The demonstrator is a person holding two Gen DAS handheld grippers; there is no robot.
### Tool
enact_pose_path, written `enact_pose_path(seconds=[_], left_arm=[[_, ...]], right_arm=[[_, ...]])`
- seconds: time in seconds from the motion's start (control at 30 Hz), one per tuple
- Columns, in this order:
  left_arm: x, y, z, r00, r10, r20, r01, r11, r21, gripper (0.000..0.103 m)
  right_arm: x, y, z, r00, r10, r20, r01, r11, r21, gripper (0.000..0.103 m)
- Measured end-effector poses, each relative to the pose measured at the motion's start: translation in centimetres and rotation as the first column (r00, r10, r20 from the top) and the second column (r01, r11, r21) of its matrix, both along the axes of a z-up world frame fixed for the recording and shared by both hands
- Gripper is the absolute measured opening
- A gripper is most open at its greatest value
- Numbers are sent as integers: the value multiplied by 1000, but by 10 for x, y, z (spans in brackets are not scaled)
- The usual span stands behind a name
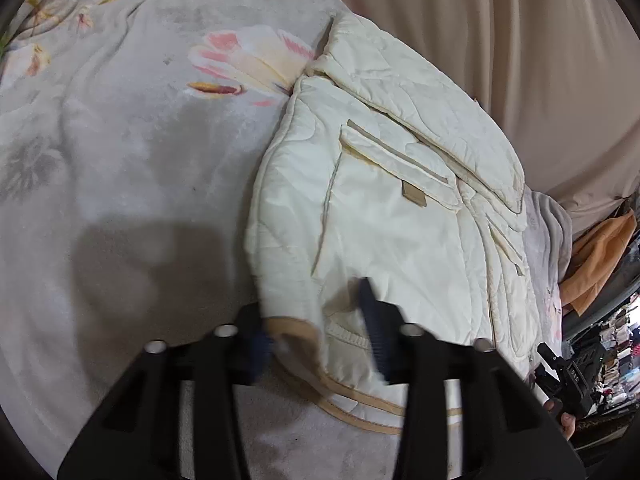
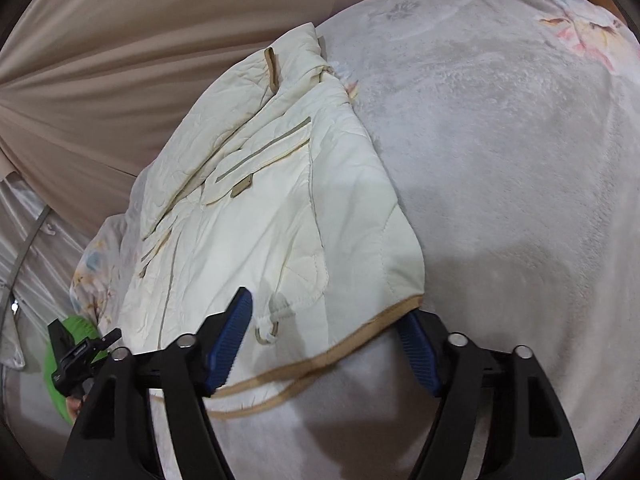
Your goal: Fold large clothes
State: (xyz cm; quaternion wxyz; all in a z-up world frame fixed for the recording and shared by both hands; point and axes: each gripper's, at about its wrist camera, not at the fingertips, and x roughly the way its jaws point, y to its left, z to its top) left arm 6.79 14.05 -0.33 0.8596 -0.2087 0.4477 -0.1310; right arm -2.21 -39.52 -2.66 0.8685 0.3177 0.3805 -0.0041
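The cream jacket [image 1: 384, 208] lies on the bed, on a grey floral blanket [image 1: 132, 152], close to the beige curtain [image 1: 500, 40]. It looks already narrowed, one sleeve laid diagonally across the front, so the hem end faces both tools, handy for a fold from hem up towards the collar, I'd judge

Left gripper [image 1: 320, 336] sits right at the tan-trimmed hem [image 1: 360, 404]. Its fingers [image 1: 372, 320] are blurred, with the hem corner between them. The gap looks narrow, but whether the pads actually pinch the cloth I cannot tell

Right gripper [image 2: 332, 340] straddles the other hem corner. Its blue ribbed fingers [image 2: 232, 336] stand clearly apart, one over the cream fabric, the other tucked beside the tan edge [image 2: 400, 308]. Cloth is between them, nothing clamped. A small ring tab [image 2: 268, 332] hangs near the hem

Both tools on the two hem corners makes sense: lifted together, the edge stays straight

Writing now. A small tan patch [image 1: 414, 196] sits by the chest pocket flap, too small to read. On the right gripper seen at the edge of the left view [image 1: 568, 376] there are white letters, not legible. Nothing else carries readable text
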Motion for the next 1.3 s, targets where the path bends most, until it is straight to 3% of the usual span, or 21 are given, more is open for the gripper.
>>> enact_pose_path(seconds=[0.03,0.13,0.3,0.43,0.5,0.63,0.73,0.77,0.8,0.87,1.03,1.13,1.3], left_arm=[[-1,0,2,1000,5,10,-5,1000,4,24],[-10,3,13,999,10,50,-10,1000,4,12],[-45,12,42,992,-18,127,20,1000,-16,7],[-102,25,71,975,-65,214,77,996,-50,7],[-138,35,90,957,-76,281,98,993,-64,7],[-219,60,144,872,-59,486,107,991,-73,7],[-243,59,175,811,-56,582,112,992,-60,8],[-239,54,179,808,-62,586,107,993,-42,8],[-232,48,181,811,-70,581,102,995,-23,8],[-200,38,175,846,-75,528,96,995,-12,8],[-111,16,147,914,-43,404,23,998,55,8],[-65,-4,127,938,-33,345,-14,991,134,8],[3,-25,80,978,-11,209,-35,976,215,9]], right_arm=[[3,2,0,1000,-9,-4,9,1000,-3,36],[1,3,0,999,-24,26,23,999,37,13],[-28,13,30,986,-13,167,13,1000,1,8],[-79,26,57,954,-1,298,11,999,-33,8],[-114,34,71,927,9,376,12,999,-52,8],[-201,44,104,828,34,560,16,996,-84,7],[-240,45,134,746,31,666,31,996,-81,7],[-244,45,142,725,29,688,39,996,-83,7],[-242,43,149,713,26,701,40,996,-79,7],[-225,38,153,712,25,702,24,998,-59,7],[-146,23,136,798,-20,602,39,999,-19,7],[-95,16,127,848,-39,528,51,999,-7,7],[-25,14,110,906,-27,423,53,997,-51,7]])
